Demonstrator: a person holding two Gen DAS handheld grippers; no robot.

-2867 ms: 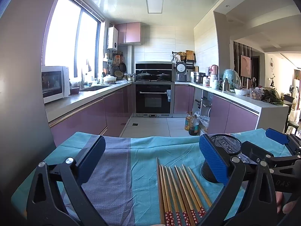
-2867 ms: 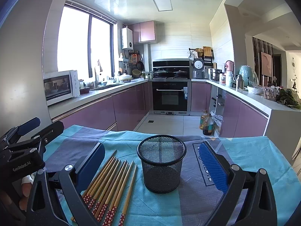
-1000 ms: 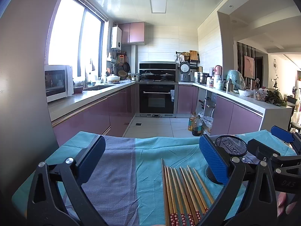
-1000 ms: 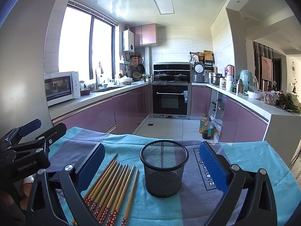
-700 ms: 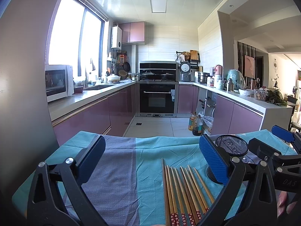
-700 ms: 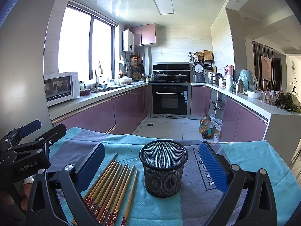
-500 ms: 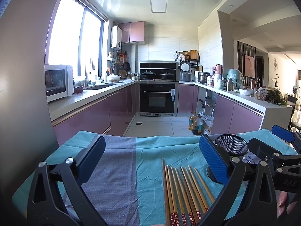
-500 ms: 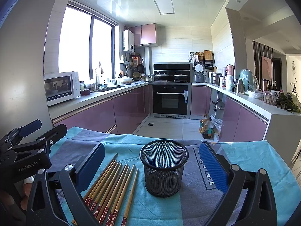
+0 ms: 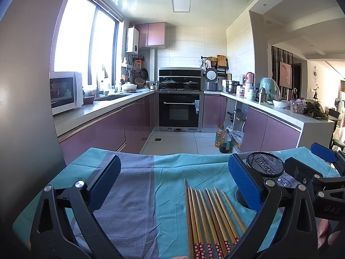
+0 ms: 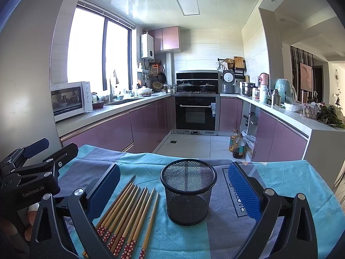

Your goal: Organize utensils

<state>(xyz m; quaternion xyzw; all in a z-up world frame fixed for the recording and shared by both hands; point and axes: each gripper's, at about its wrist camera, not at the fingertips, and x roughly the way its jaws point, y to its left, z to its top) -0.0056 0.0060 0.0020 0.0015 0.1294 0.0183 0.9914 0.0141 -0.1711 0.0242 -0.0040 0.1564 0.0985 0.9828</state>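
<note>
Eight chopsticks (image 10: 127, 213) beside mesh cup (image 10: 188, 192); path clear.

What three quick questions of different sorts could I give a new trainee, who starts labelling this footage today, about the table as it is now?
1. True or false: the chopsticks already stand inside the mesh cup.
2. Which is shut: A) left hand-held gripper, B) right hand-held gripper, C) neither?
3. Fill in: the chopsticks lie on the ___ tablecloth.

Key: 1 false, they lie flat beside it; 2 C, both open and empty; 3 teal and grey.
</note>
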